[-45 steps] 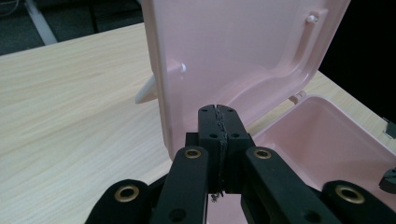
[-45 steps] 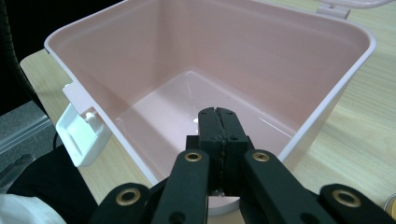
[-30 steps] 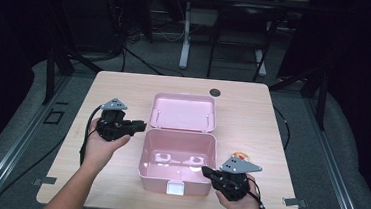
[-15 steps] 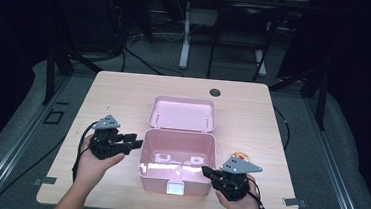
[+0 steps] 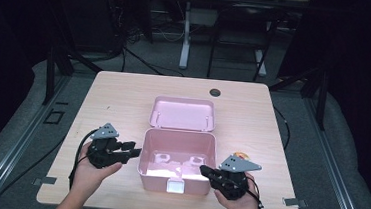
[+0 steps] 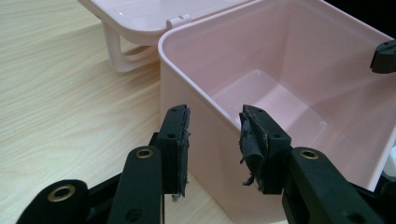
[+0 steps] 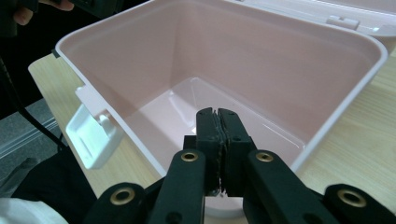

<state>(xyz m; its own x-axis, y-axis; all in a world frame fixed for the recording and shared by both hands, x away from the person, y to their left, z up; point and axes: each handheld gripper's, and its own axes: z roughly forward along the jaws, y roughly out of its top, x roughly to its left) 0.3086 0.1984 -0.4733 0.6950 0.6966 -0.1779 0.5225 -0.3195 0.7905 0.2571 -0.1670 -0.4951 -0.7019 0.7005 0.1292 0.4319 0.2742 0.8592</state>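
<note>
An open, empty pink box (image 5: 181,133) stands near the table's front edge, with its lid (image 5: 183,113) laid back flat behind it. A white latch (image 5: 175,186) hangs on its front wall. My left gripper (image 5: 137,153) sits just left of the box and points at its left wall. Its jaws have just been opening and now stand apart. In the left gripper view the gripper (image 6: 215,135) frames the box (image 6: 280,46) wall without touching it. My right gripper (image 5: 202,170) is shut at the front right corner. In the right gripper view its joined tips (image 7: 217,121) reach over the box (image 7: 257,46) rim.
A black round grommet (image 5: 215,92) sits in the table top behind the lid. A small orange thing (image 5: 242,155) lies by the right gripper. Metal brackets (image 5: 44,180) mark the table's front corners. Bare wood lies left and right of the box.
My left hand has come down and toward the table's front, alongside the box's left wall, and its jaws have opened. The right hand has stayed put.
</note>
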